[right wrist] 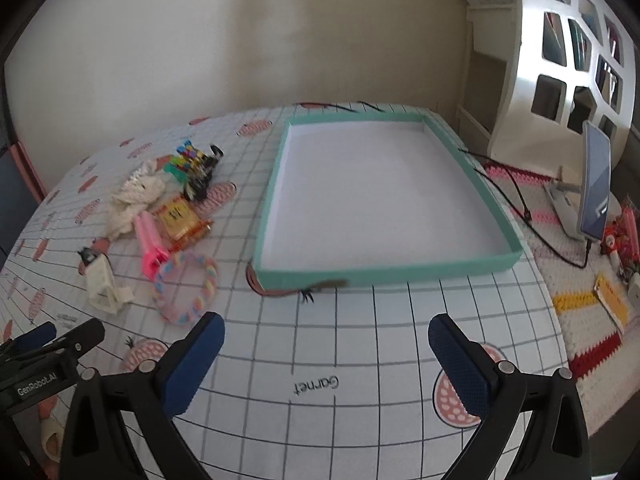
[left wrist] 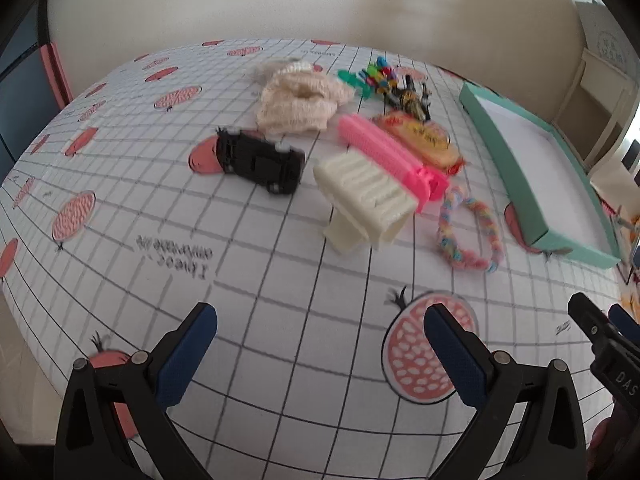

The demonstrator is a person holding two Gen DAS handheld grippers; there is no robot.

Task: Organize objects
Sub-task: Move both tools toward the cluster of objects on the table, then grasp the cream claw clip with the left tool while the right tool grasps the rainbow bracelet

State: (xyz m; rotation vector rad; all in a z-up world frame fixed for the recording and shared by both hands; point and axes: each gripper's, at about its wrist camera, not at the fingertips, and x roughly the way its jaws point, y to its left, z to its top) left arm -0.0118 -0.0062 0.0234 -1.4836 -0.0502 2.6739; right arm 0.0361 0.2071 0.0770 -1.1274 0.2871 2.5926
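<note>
Left wrist view: the left gripper (left wrist: pixel 320 354) hangs wide apart over the tablecloth (left wrist: pixel 248 280), holding nothing. The teal tray (left wrist: pixel 524 184) lies to the right of a cream clip (left wrist: pixel 364 204), pink comb (left wrist: pixel 384 156), toy car (left wrist: pixel 260 164) and braided ring (left wrist: pixel 468 236).

Right wrist view: the right gripper (right wrist: pixel 326 364) is wide, empty; the tray (right wrist: pixel 384 272) holds nothing, the pile to its left
</note>
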